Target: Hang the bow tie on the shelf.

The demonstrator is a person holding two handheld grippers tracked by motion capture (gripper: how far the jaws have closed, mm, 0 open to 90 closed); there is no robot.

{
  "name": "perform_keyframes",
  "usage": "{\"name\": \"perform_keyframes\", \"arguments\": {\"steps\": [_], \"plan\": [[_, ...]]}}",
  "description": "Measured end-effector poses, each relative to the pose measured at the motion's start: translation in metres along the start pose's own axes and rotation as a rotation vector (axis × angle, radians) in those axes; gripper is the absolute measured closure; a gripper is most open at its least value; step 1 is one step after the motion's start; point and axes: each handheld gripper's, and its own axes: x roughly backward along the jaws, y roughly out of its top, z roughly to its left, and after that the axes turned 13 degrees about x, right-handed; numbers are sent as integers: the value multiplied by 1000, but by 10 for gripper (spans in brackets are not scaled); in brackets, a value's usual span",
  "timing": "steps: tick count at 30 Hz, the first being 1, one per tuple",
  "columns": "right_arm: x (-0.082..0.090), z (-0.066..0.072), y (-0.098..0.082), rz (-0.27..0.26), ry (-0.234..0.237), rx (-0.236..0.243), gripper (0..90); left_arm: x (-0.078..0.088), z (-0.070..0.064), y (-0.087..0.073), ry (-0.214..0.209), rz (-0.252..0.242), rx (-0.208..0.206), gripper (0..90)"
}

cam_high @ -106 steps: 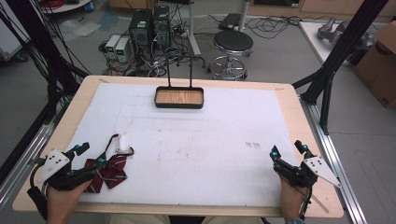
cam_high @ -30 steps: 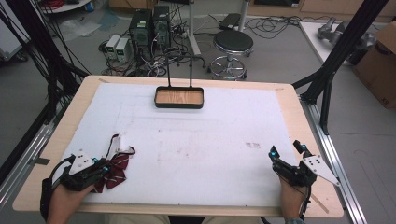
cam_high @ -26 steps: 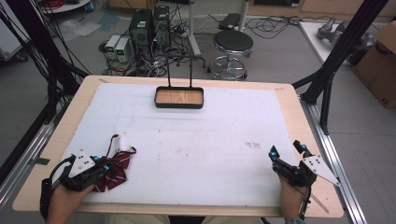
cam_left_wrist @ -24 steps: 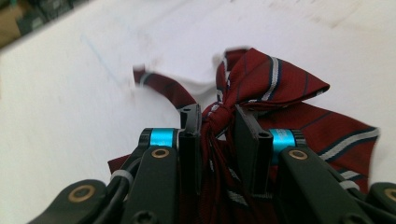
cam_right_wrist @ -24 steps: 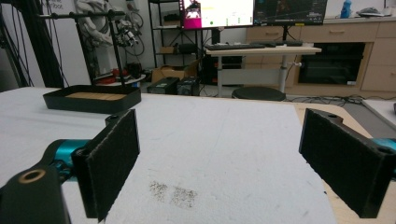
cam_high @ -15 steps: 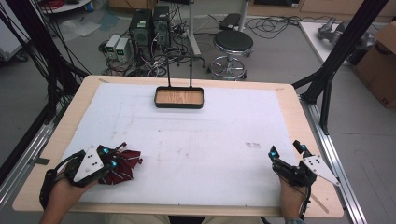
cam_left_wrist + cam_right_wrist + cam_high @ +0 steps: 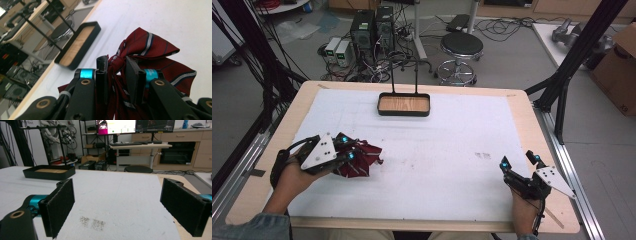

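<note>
The bow tie [image 7: 360, 159], pinched at its knot by the left gripper [image 7: 117, 68], has been lifted off the worktop [image 7: 437, 150] toward the tray [image 7: 404, 104], so carrying seems begun, while the right gripper [image 7: 117, 207] is held wide open, empty.

bare white mat [image 7: 452, 145] mid-table; black tray [image 7: 404, 104] blocking far edge

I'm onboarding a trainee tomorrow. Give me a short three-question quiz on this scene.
1. True or false: the left hand-held gripper is shut on the red striped bow tie.
2. Which stands open with nothing between its jaws: A) left, B) right hand-held gripper?
3. What sits at the table's far edge?

Key: 1 true; 2 B; 3 a black tray with a wooden floor.
</note>
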Motion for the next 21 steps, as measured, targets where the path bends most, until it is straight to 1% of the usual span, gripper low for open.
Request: {"name": "perform_keyframes", "arguments": {"steps": [2,5,8,10,12,14,15,21], "plan": [[0,0,0,1,1,1,112,-7,9,8,-6,-17,6,718],[0,0,0,3,2,1,112,-14,22,17,-17,-53,38,718],[0,0,0,4,3,1,112,-22,36,26,-20,-66,63,718],[0,0,0,2,2,-1,112,-28,45,32,-14,-57,75,718],[-1,-1,0,3,2,-3,112,-35,56,37,-8,-44,101,718],[-1,-1,0,5,2,-4,112,-41,67,41,-10,-45,138,718],[-1,-1,0,5,2,-4,112,-44,73,42,-12,-44,150,718],[-1,-1,-1,5,5,-1,112,-58,103,52,-25,-45,199,717]]}}
